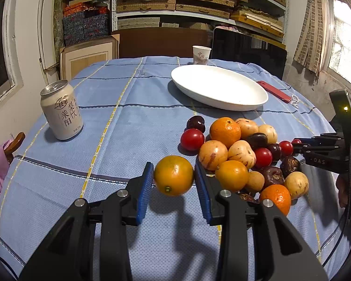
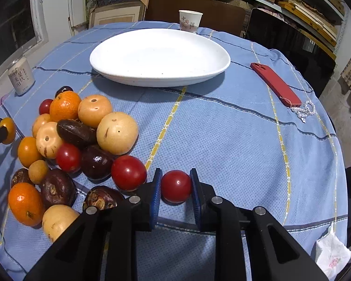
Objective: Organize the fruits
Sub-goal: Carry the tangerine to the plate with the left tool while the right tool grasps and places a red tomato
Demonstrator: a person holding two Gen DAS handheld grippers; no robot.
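Note:
A pile of fruit (image 1: 243, 154) lies on the blue tablecloth: oranges, yellow speckled fruits, red tomatoes and dark purple fruits; it also shows in the right wrist view (image 2: 77, 140). My left gripper (image 1: 174, 180) is shut on an orange (image 1: 173, 175), held just above the cloth left of the pile. My right gripper (image 2: 176, 188) is shut on a red tomato (image 2: 176, 186) at the pile's right edge; it also shows in the left wrist view (image 1: 299, 144). A white oval plate (image 2: 160, 56) sits empty beyond the pile.
A drink can (image 1: 62, 110) stands at the left. A paper cup (image 2: 190, 21) stands behind the plate. A red phone (image 2: 275, 84) with a bead chain lies at the right. A tissue (image 2: 332, 253) lies at the near right edge.

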